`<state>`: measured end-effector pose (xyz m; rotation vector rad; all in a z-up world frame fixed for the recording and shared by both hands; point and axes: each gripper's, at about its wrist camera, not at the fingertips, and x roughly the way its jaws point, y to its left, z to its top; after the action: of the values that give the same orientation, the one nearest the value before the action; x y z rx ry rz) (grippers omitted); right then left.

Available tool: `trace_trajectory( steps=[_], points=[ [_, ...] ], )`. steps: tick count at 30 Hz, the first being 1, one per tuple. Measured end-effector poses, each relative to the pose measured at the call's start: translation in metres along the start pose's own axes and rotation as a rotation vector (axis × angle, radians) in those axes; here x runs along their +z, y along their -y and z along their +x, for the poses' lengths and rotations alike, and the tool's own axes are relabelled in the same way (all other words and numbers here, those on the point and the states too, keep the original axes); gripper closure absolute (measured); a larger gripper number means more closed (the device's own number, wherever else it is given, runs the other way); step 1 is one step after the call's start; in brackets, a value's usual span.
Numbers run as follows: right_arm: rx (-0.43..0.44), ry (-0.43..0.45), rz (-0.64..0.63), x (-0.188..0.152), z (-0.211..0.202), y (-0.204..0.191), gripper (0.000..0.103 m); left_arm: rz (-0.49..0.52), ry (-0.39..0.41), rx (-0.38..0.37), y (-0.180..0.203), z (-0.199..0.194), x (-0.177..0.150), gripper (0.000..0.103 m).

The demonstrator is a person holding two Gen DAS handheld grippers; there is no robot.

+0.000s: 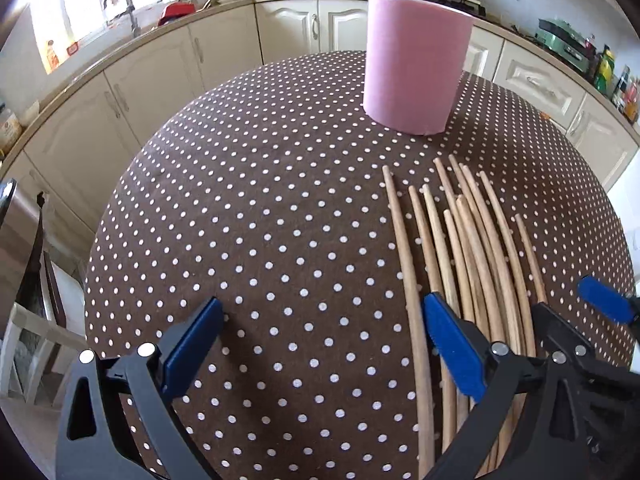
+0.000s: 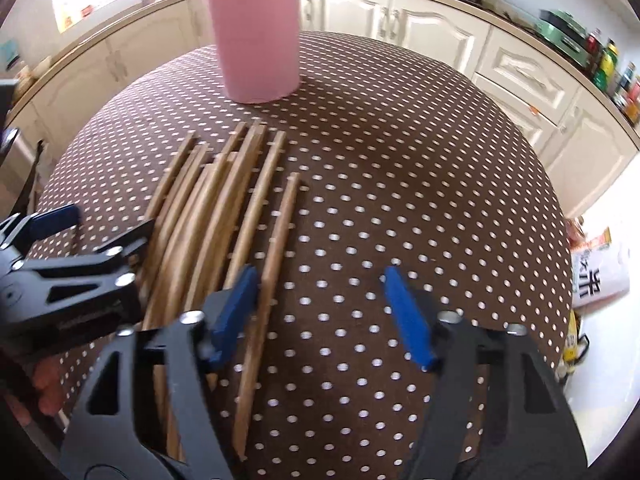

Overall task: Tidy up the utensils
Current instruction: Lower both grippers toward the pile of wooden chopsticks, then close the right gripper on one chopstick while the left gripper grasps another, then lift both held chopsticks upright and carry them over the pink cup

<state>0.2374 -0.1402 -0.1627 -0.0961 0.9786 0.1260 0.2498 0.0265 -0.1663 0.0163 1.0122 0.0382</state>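
Nothing looks sorted yet: all the chopsticks (image 1: 460, 248) lie loose on the surface (image 1: 260, 240), near the pink holder (image 1: 416, 64). Left gripper (image 1: 320, 344) and right gripper (image 2: 320, 316) hover with jaws spread, pinching nothing.

Approx. ten wooden chopsticks (image 1: 460, 248) lie flat on the polka-dot counter (image 1: 260, 240), loose fan, roughly parallel, some overlapping, tips toward a pink cylindrical holder (image 1: 414, 64). Holder stands upright, well beyond the tips, apart from them.
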Motion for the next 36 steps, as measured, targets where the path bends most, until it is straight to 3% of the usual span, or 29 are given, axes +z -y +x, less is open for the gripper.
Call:
trace_trajectory(
  steps=[3,4,5,6,8,17,24,36],
  points=[
    [0.026,0.012,-0.012,0.001,-0.002,-0.003,0.076,0.006,0.036,-0.007,0.001,0.002,0.004,0.01],
    [0.034,0.013,-0.015,0.001,-0.002,-0.003,0.078,0.025,0.064,-0.023,0.003,0.0,0.005,0.027],
    [0.044,0.012,-0.017,0.002,-0.003,-0.002,0.087,0.032,0.082,-0.032,0.003,-0.002,-0.002,0.048],
    [0.065,0.01,-0.011,0.002,-0.003,-0.001,0.093,0.039,0.091,-0.033,0.005,-0.004,-0.001,0.058],
    [0.113,0.006,0.012,0.003,-0.002,0.002,0.095,0.048,0.098,-0.051,0.007,-0.005,0.001,0.092],
    [0.186,0.075,0.102,0.002,-0.017,0.022,0.097,-0.023,0.095,-0.16,-0.006,-0.007,-0.005,0.097],
    [0.23,0.245,0.164,0.001,-0.062,0.033,0.097,-0.05,0.156,-0.18,-0.005,-0.031,-0.008,0.097],
    [0.262,0.516,0.161,0.014,-0.132,0.041,0.097,-0.106,0.416,-0.221,-0.01,-0.104,0.014,0.097]
  ],
)
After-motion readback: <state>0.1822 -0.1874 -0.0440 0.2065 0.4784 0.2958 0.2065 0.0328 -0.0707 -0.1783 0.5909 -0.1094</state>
